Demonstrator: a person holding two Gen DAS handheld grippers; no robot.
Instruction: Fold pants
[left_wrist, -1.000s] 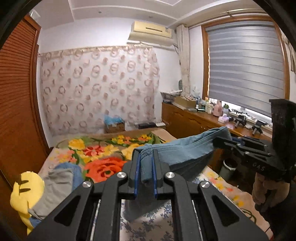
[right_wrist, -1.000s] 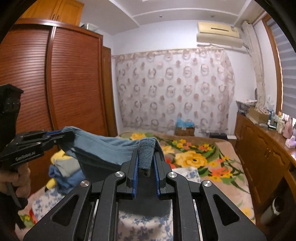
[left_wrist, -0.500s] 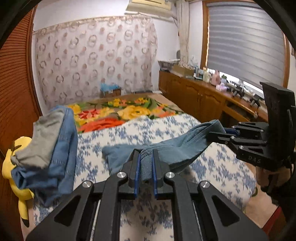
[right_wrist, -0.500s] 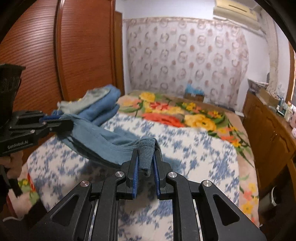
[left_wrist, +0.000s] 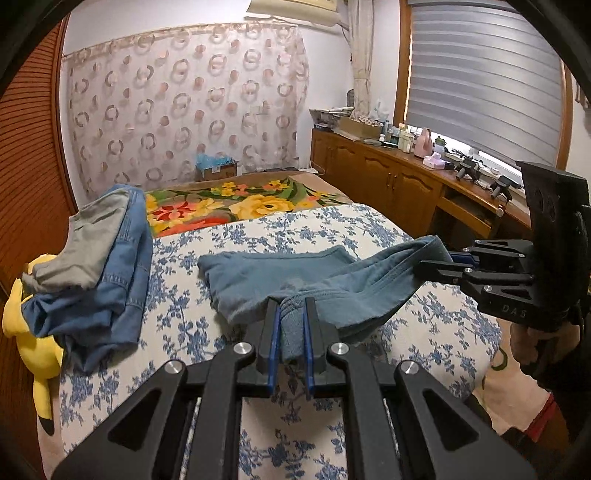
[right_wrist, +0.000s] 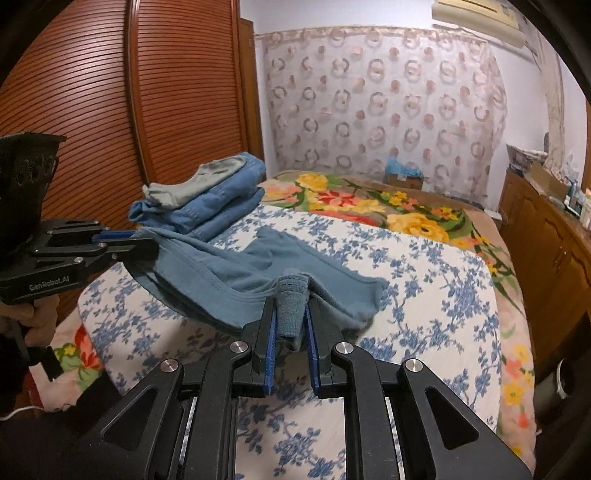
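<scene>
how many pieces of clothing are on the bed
3 that show: blue pants held mid-bed, jeans folded by the wardrobe, a grey piece on top of them. More may be hidden in that pile.

My right gripper (right_wrist: 290, 325) pinches a bunched ridge of the teal pants (right_wrist: 236, 273) between its blue-padded fingers (right_wrist: 269, 343) — closed tight on the cloth. At the left edge my left gripper (right_wrist: 125, 245) clamps the other end of the same waistband, so the fabric sags between the two, with its far part lying on the blue-flowered sheet (right_wrist: 424, 295) of the bed. Behind, a stack of folded clothes (right_wrist: 207, 195) sits near the slatted wooden wardrobe (right_wrist: 147, 92) — denim below, grey on top.
</scene>
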